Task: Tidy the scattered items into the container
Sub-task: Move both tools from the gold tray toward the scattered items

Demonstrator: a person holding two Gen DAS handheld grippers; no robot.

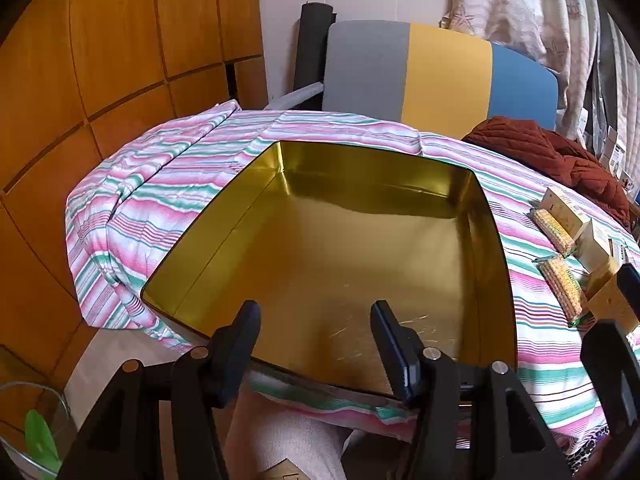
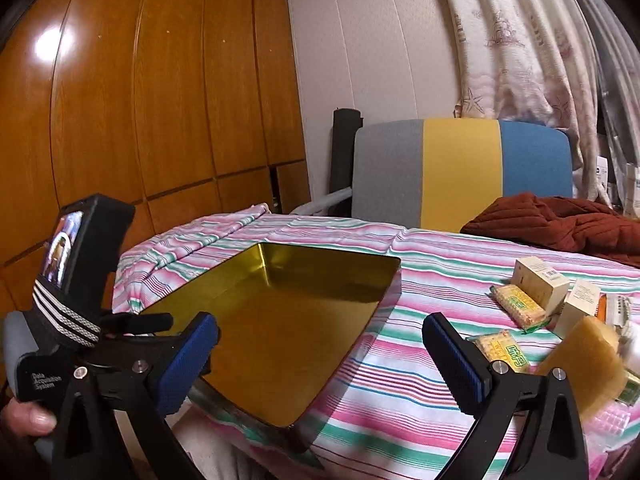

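An empty gold tin [image 1: 320, 248] lies open on the striped cloth, and it also fills the middle of the right wrist view [image 2: 280, 332]. My left gripper [image 1: 316, 316] hovers over the tin's near rim, open, nothing between its fingers. My right gripper [image 2: 320, 344] is open too, spanning the tin's right corner and the cloth. To the tin's right lie two cracker packets [image 2: 518, 306] [image 2: 504, 350], small cream boxes [image 2: 540, 280] [image 2: 580, 304] and a tan box [image 2: 584, 364]. In the left wrist view the packets [image 1: 554, 226] [image 1: 562, 282] and a box [image 1: 564, 204] sit at the right edge.
The striped cloth [image 2: 400, 400] covers the table. A red knitted garment [image 2: 560, 224] is heaped at the back right. A grey, yellow and blue chair back [image 2: 460, 168] stands behind the table, with wooden wardrobe panels [image 2: 140, 100] left and a curtain [image 2: 520, 60] right. A hand [image 2: 28, 420] grips the left tool.
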